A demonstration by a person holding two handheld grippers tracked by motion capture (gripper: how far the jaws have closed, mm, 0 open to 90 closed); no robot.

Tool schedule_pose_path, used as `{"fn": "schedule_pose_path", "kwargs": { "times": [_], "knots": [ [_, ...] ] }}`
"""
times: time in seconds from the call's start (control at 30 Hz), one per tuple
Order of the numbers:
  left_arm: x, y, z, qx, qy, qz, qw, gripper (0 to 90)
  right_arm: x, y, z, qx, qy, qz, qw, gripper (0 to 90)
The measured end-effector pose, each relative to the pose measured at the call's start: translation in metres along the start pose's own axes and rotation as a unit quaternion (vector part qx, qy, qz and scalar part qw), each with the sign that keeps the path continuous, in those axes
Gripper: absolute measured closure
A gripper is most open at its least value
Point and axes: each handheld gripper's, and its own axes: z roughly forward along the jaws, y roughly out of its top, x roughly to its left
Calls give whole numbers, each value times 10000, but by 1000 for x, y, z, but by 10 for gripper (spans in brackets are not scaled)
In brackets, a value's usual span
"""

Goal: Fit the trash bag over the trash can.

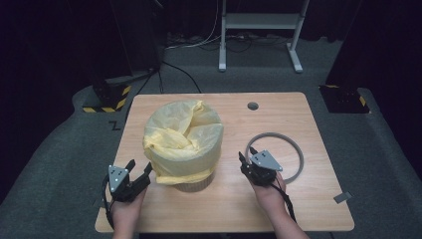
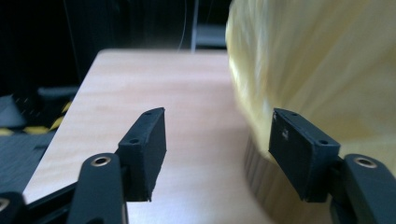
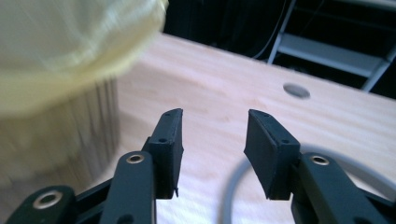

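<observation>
Wooden table [image 1: 298, 209]: fills centre of high view; front edge at bottom of frame, far edge at mid-height, round cable hole [image 1: 253, 105] near far edge, right of centre. Bare wood along right side, far right corner and front strip between the two hands; grey carpet on all sides.

Bin with yellow liner bag [image 1: 183, 142]: left of centre in high view, upright on table; bag draped over rim and bunched on top, ribbed bin wall showing below bag hem. Narrow strip of bare wood between bin and left table edge. In left gripper view, bag [image 2: 327, 70] fills upper right; in right gripper view, bag [image 3: 65, 51] upper left, bin wall beneath.

Grey ring [image 1: 298, 149]: flat on table, right of centre, well apart from bin. In right gripper view, arc of ring [image 3: 233, 186] at lower centre.

Left gripper [image 1: 138, 172]: lower left of high view, just beside bin's lower left flank; jaws spread wide, nothing between them, right-hand jaw close against bag hem, contact not clear.

Right gripper [image 1: 245, 160]: lower right of centre, between bin and ring, over ring's near-left arc; jaws moderately apart, empty, clear of bag.
</observation>
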Motion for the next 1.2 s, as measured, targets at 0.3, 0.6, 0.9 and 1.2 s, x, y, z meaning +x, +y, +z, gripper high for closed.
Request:
{"fn": "schedule_pose_path", "kwargs": {
  "times": [0.3, 0.6, 0.9, 1.2],
  "knots": [
    [-3, 14, 6, 1856, -15, 123, 9825, 313, -34, -34, -8, 612, -20, 130, 9980, 435],
    [8, 17, 39, 3791, 37, 397, 9245, 281, -55, -57, -13, 1110, -11, 324, 9933, 305],
    [12, 32, 51, 5184, 5, 466, 8539, 287, -62, -64, -10, 1564, 54, 491, 9865, 221],
    [13, 68, 43, 5781, -129, 168, 8157, 304, -64, -65, -11, 1614, 133, 533, 9854, 209]
  ]
}}
